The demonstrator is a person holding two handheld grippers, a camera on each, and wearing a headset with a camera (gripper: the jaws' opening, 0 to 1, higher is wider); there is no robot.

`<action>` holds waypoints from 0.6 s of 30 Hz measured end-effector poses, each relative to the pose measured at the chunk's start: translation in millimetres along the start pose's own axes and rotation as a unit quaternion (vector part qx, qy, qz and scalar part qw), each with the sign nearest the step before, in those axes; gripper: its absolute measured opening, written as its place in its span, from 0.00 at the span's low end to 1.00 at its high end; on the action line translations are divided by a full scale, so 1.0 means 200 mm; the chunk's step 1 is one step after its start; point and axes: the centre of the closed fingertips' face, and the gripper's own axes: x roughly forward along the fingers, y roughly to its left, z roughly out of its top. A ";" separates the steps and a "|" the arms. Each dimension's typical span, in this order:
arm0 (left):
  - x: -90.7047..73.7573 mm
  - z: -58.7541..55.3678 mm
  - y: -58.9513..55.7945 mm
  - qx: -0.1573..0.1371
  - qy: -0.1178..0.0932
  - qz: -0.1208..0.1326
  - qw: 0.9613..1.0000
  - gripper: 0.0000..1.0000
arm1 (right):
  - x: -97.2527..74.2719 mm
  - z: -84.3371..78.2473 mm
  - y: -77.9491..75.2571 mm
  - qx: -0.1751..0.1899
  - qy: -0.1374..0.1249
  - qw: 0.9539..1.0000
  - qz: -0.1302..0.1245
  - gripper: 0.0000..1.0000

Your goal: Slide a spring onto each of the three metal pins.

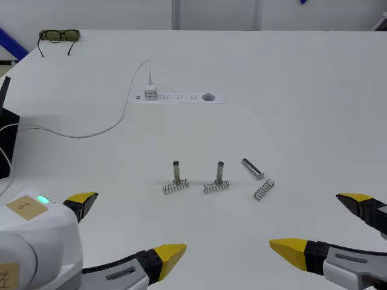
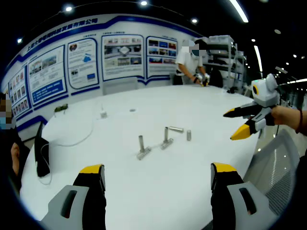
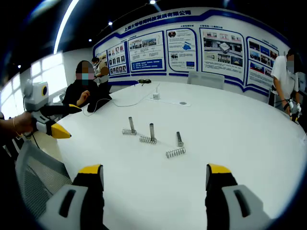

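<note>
On the white table (image 1: pixel 302 90) two metal pins stand upright, the left pin (image 1: pixel 176 171) and the middle pin (image 1: pixel 220 171). A spring lies at the foot of each, the left spring (image 1: pixel 175 187) and the middle spring (image 1: pixel 216 187). A third pin (image 1: pixel 252 168) lies on its side, with a third spring (image 1: pixel 263 189) just in front of it. My left gripper (image 1: pixel 126 226) and right gripper (image 1: pixel 320 222) hover near the front edge, both open and holding nothing. The same pins (image 3: pixel 152 130) and springs (image 3: pixel 175 153) appear ahead of my right gripper (image 3: pixel 154 172) and of my left gripper (image 2: pixel 158 172).
A white power strip (image 1: pixel 175 96) with a plug and cable (image 1: pixel 91 132) lies behind the pins. Dark glasses (image 1: pixel 58 36) sit at the far left corner. A black object (image 1: pixel 6 142) stands at the left edge. A person (image 3: pixel 86 88) sits at the table's far side.
</note>
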 end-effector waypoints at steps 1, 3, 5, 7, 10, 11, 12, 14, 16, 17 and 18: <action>0.00 0.00 0.00 0.000 0.000 0.000 1.000 0.93 | 0.00 0.00 0.00 0.000 -0.001 1.000 -0.001 0.89; 0.00 0.00 0.00 0.000 0.002 0.000 1.000 0.93 | 0.00 0.00 0.00 0.001 -0.001 1.000 -0.001 0.89; 0.00 0.00 0.00 0.001 0.002 0.000 1.000 0.93 | 0.00 0.00 0.00 0.001 -0.001 1.000 -0.001 0.89; -0.01 0.00 0.00 0.002 0.003 0.001 1.000 0.93 | 0.00 0.00 0.00 0.002 -0.001 1.000 -0.001 0.89; -0.01 0.00 0.01 0.002 0.004 0.002 1.000 0.93 | 0.00 0.00 0.00 0.001 0.001 1.000 0.000 0.89; -0.01 0.00 0.01 0.003 0.005 0.002 1.000 0.93 | 0.00 0.00 0.00 0.001 0.001 1.000 0.000 0.89; -0.01 0.00 0.01 0.003 0.005 0.002 1.000 0.93 | 0.00 0.00 0.00 0.001 0.002 1.000 0.000 0.89; -0.01 0.00 0.01 0.002 0.005 0.003 1.000 0.93 | 0.00 0.00 0.01 0.000 0.002 1.000 0.001 0.89; -0.01 0.00 0.01 0.002 0.005 0.003 1.000 0.93 | 0.00 0.00 0.01 0.000 0.001 1.000 0.002 0.89; -0.01 0.00 0.01 0.002 0.005 0.003 1.000 0.93 | 0.00 0.00 0.01 0.000 0.001 1.000 0.002 0.89; -0.01 0.00 0.01 0.003 0.005 0.003 1.000 0.93 | 0.00 0.00 0.01 0.000 0.001 1.000 0.002 0.89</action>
